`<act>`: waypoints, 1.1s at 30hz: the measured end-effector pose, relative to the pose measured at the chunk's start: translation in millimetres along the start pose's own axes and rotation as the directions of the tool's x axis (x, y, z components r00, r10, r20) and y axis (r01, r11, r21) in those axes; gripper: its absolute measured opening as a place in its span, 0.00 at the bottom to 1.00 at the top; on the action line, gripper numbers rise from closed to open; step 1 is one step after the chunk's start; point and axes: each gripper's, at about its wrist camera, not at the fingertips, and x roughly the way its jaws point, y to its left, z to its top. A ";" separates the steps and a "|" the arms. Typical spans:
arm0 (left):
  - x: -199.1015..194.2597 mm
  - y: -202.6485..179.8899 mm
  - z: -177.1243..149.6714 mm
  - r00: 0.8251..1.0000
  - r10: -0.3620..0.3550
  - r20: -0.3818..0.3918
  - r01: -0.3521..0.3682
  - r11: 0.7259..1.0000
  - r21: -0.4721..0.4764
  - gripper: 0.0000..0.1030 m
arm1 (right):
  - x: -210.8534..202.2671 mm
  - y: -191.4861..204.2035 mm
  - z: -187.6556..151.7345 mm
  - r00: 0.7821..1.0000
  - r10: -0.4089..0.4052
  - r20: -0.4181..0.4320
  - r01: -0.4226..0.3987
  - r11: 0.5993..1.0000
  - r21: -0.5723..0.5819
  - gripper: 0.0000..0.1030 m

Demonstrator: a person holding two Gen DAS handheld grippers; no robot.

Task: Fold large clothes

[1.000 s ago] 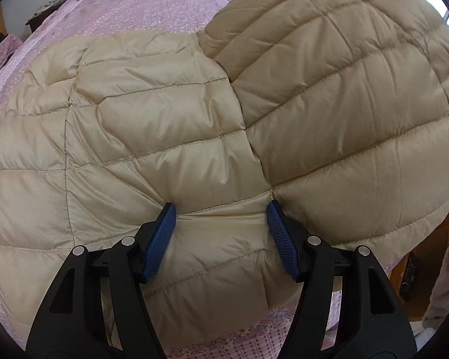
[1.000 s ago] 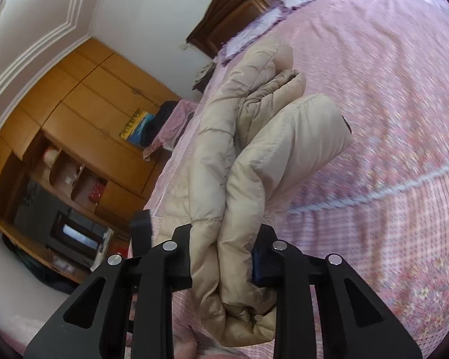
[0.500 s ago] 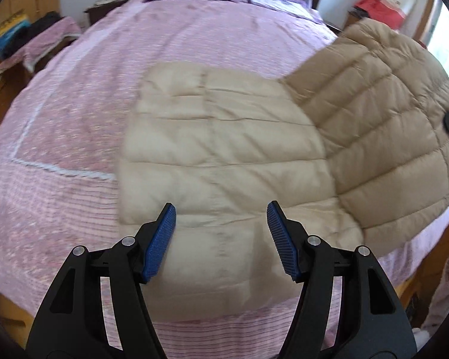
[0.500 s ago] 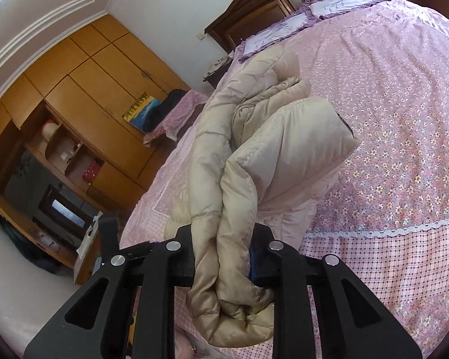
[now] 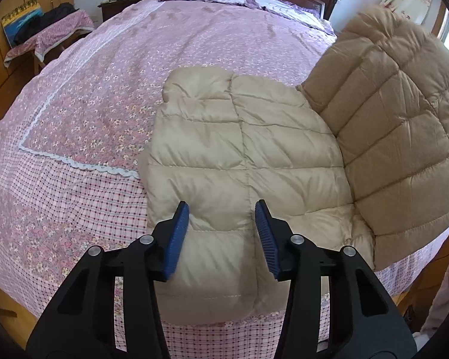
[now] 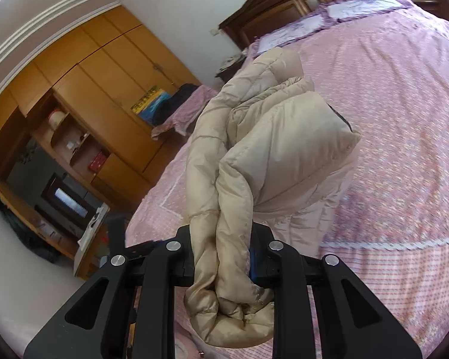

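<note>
Two grippers: left gripper [image 5: 222, 233] spread wide, empty, above jacket [image 5: 239, 161] on bed [image 5: 104, 89], long axis toward 12 o'clock. Raised flap at 2 o'clock. Right gripper [image 6: 221, 254] clamped on bunched jacket edge [image 6: 224, 209], nearer.

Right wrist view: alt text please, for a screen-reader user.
The right tongs are shut on a bunched fold of a beige puffer jacket, lifting it above a pink floral bed. Wooden wardrobes stand at left.
</note>
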 end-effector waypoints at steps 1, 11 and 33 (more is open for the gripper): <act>-0.9 1.6 -1.1 1.000 -0.004 -0.001 0.004 1.000 -0.006 0.44 | 4.5 4.3 1.3 1.000 0.010 -0.004 -0.010 1.000 -0.009 0.22; -25.6 36.5 -8.1 0.997 0.064 0.039 -0.062 0.996 -0.068 0.44 | 68.5 47.1 4.5 0.995 0.046 -0.091 -0.056 0.992 -0.110 0.22; -28.2 118.3 -43.2 0.985 0.170 0.019 -0.160 0.957 -0.241 0.44 | 243.6 72.3 -56.6 0.915 -0.152 -0.373 0.045 0.959 -0.280 0.40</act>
